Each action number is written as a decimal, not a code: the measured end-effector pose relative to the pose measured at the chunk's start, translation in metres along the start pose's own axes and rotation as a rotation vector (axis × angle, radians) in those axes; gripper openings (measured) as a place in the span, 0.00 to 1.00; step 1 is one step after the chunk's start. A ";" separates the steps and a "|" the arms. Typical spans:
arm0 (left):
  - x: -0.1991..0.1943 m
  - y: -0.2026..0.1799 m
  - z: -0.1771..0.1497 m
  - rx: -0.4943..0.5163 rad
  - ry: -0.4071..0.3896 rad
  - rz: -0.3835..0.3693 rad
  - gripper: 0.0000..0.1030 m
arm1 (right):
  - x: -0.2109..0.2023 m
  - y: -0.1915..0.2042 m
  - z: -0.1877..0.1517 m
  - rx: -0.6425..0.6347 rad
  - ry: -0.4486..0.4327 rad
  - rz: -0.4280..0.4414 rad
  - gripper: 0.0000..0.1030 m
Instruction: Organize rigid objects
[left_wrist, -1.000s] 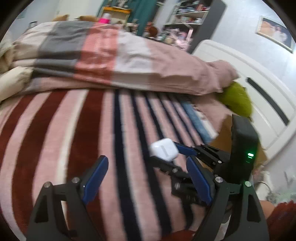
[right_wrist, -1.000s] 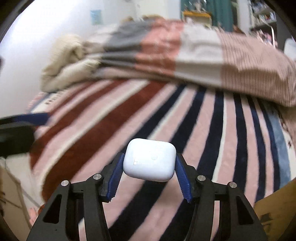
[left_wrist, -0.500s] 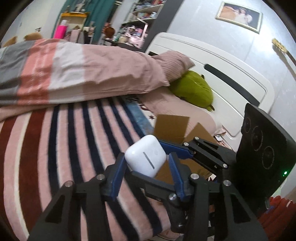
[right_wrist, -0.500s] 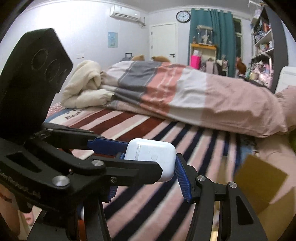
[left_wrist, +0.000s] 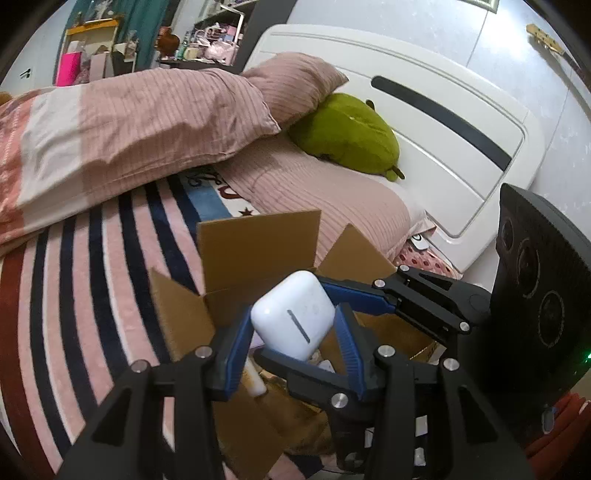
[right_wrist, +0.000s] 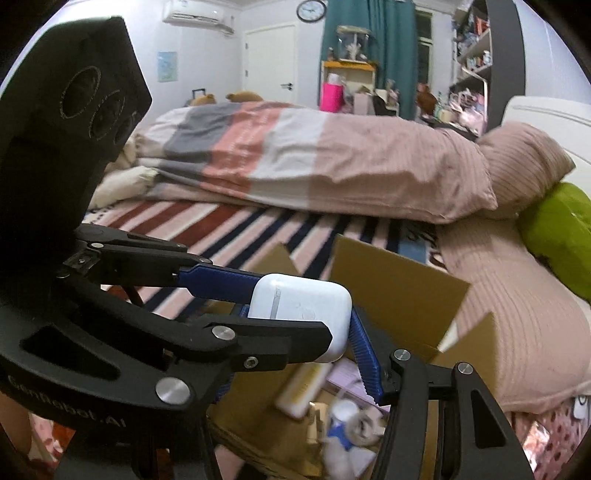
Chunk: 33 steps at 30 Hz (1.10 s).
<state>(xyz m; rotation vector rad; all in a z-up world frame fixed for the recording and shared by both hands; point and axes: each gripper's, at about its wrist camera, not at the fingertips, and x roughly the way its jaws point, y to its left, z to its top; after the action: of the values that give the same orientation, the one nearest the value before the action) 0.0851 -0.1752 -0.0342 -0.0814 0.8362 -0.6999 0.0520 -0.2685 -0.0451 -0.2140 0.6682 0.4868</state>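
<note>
A white earbud case (left_wrist: 293, 314) is held above an open cardboard box (left_wrist: 255, 243). My left gripper (left_wrist: 293, 347) is shut on its sides with blue pads. My right gripper (right_wrist: 303, 332) grips the same case (right_wrist: 301, 314) from the other side; its far finger (left_wrist: 354, 293) crosses in from the right in the left wrist view. The box (right_wrist: 395, 280) holds several small items, among them a cream tube (right_wrist: 301, 391) and a white bottle (right_wrist: 343, 410).
The box stands on a striped blanket (left_wrist: 74, 280) on the bed. A folded duvet (left_wrist: 122, 125), pink pillows (left_wrist: 325, 199), a green plush (left_wrist: 347, 136) and the white headboard (left_wrist: 443, 122) lie beyond. Shelves and a door stand across the room.
My left gripper has closed on the case that my right gripper carried. Both grippers have moved together to the right, from over the blanket to above the open box.
</note>
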 end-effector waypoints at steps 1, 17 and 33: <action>0.003 -0.002 0.001 0.005 0.006 0.001 0.41 | 0.000 -0.003 -0.002 0.006 0.006 -0.005 0.50; -0.040 0.009 -0.005 -0.009 -0.106 0.156 0.91 | -0.001 -0.012 -0.009 0.060 0.058 -0.006 0.70; -0.136 0.072 -0.053 -0.191 -0.250 0.627 0.99 | -0.017 0.019 0.005 0.049 -0.051 0.004 0.95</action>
<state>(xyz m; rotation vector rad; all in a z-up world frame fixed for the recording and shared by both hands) 0.0235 -0.0270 -0.0052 -0.0710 0.6339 -0.0172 0.0340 -0.2566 -0.0315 -0.1538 0.6302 0.4779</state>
